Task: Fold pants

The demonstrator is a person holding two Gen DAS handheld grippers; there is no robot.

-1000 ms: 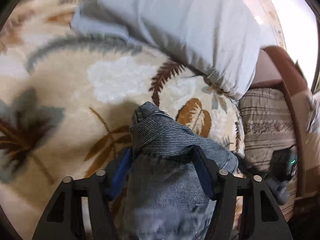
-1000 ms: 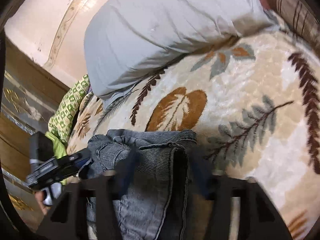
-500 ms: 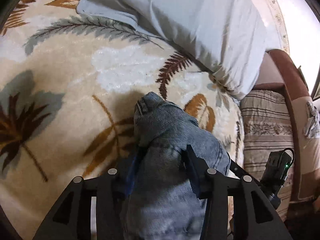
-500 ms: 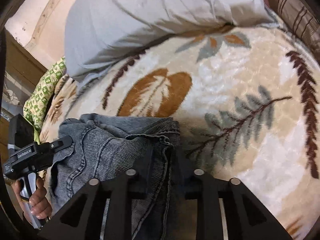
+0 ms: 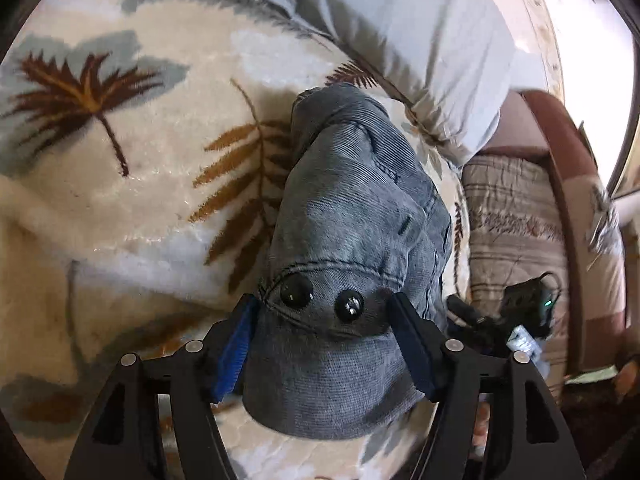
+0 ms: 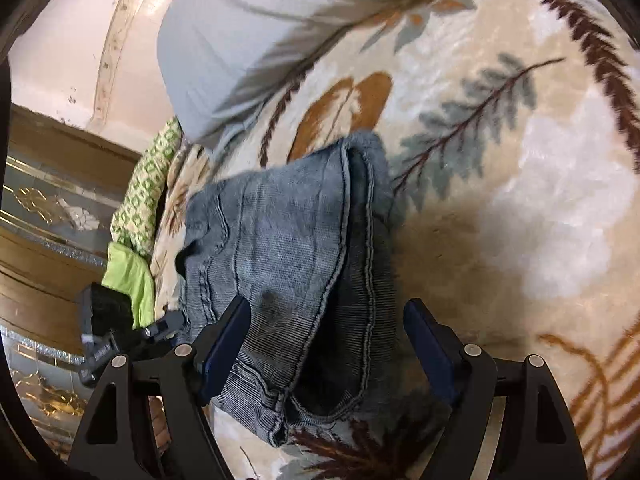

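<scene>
Folded blue denim pants (image 5: 352, 216) lie on a cream leaf-patterned blanket (image 5: 152, 168). In the left wrist view my left gripper (image 5: 324, 340) is open, its blue-padded fingers (image 5: 234, 354) standing either side of the waistband end with two dark buttons (image 5: 296, 295). In the right wrist view the pants (image 6: 288, 248) lie as a folded bundle, and my right gripper (image 6: 328, 344) is open, its fingers apart on either side of the near hem. Each gripper shows in the other's view, at the far side of the pants.
A large grey pillow (image 5: 408, 32) lies at the head of the blanket, also in the right wrist view (image 6: 256, 40). A striped brown cushion (image 5: 516, 232) and wooden bed frame (image 5: 568, 184) are at right. Green patterned cloth (image 6: 148, 200) lies off the blanket's left edge.
Both grippers have opened and let go of the pants, which now lie folded on the blanket. Both grippers have pulled back toward the near ends of the bundle.
</scene>
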